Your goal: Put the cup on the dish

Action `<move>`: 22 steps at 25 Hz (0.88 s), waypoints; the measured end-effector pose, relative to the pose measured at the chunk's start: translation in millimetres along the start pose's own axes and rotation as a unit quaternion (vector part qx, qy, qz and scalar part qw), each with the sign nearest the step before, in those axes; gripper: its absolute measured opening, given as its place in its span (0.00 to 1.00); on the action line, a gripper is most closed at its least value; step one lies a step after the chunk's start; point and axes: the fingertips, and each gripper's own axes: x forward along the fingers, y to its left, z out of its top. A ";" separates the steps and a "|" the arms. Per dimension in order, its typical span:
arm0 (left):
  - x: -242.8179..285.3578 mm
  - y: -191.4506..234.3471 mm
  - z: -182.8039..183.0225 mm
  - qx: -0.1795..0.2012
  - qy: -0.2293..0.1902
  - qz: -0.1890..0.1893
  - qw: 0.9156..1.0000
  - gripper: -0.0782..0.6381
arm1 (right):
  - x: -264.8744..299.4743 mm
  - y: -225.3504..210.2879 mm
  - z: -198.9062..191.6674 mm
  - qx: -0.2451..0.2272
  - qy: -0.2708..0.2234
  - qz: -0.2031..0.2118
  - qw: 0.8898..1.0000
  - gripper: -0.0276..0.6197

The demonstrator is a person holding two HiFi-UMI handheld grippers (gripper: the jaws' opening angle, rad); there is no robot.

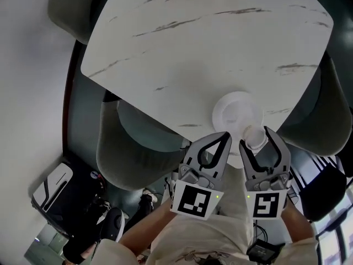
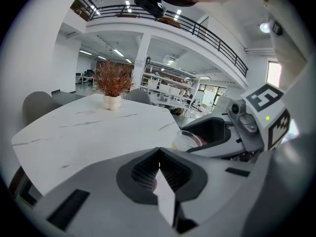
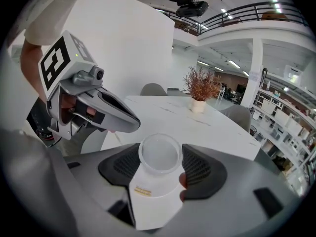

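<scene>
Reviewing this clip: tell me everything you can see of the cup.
The cup is small, round-rimmed and frosted translucent white, plastic by its look, and seems empty. It is clamped between the jaws of the right gripper, which press on its two sides. In the head view it appears over the near edge of the white dish; whether it touches the dish cannot be told.

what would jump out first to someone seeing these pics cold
First, the whitish cup clamped between the jaws of the right gripper, held by the near rim of the white dish on the marble table. Next, the left gripper right beside it, jaws together with nothing between them. A reddish dried plant in a small white pot stands at the table's far end.
</scene>
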 end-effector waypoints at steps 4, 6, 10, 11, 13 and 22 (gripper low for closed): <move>8.9 4.3 -7.5 0.009 0.007 -0.012 1.000 0.12 | 7.3 1.7 -5.0 -0.010 0.002 -0.010 1.000 0.44; 13.7 7.4 -8.3 0.014 0.010 -0.014 1.000 0.12 | 10.6 -0.2 -6.4 -0.005 0.002 -0.015 1.000 0.44; 18.9 12.0 -7.2 0.011 0.011 -0.016 1.000 0.12 | 16.8 -2.7 -9.0 -0.002 0.006 -0.021 1.000 0.44; 19.3 13.7 -6.4 0.010 0.010 -0.016 1.000 0.12 | 19.0 -3.1 -8.1 -0.003 0.007 -0.021 1.000 0.44; 19.3 16.2 -6.1 0.010 0.010 -0.017 1.000 0.12 | 22.5 -3.8 -6.0 -0.002 0.008 -0.021 1.000 0.44; 19.1 24.0 -18.2 -0.017 0.011 -0.008 1.000 0.12 | 33.0 -1.9 -7.9 0.001 0.017 -0.021 1.000 0.44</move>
